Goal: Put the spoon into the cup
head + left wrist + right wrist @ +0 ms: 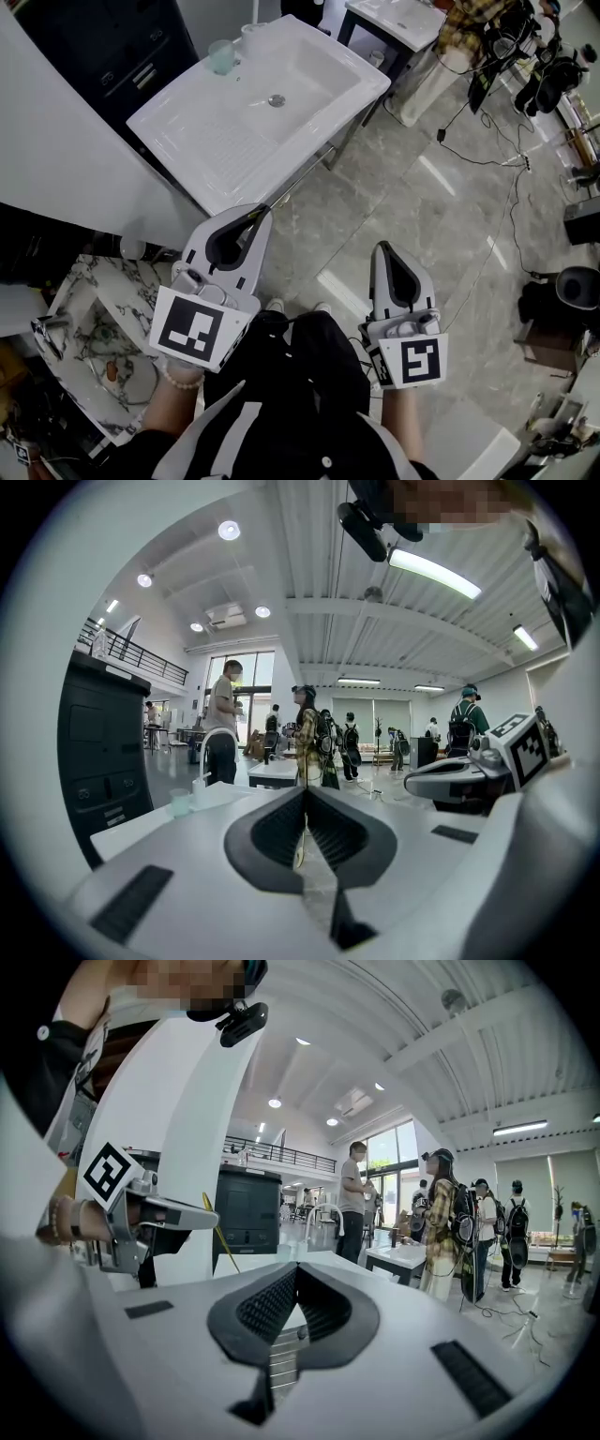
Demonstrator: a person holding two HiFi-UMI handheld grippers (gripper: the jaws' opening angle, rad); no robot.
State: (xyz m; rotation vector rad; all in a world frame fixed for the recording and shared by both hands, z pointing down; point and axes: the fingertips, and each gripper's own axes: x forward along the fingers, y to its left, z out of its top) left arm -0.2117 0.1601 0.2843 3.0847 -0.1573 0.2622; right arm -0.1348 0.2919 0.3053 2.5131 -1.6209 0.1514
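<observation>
The left gripper (258, 212) is clenched on the thin yellow spoon (220, 1233), and the right gripper (295, 1274) is closed with nothing in it. The cup (221, 56) stands far off at the white sink's (169, 127) far-left corner. It would be best to carry the spoon above the rim, tip it downward, then release. No writing can be read.

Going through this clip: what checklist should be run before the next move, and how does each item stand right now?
1. Spoon gripped: ok. The left hand-held gripper is shut on the thin yellow spoon.
2. Cup found: ok. The pale green translucent cup stands upright on the white ceramic sink's back rim.
3. Cup empty: cannot tell.
4. Spoon over cup: not ok. It is well short of it.
5. Right hand-held gripper out of the way: ok. It is shut, empty and apart from the left.
</observation>
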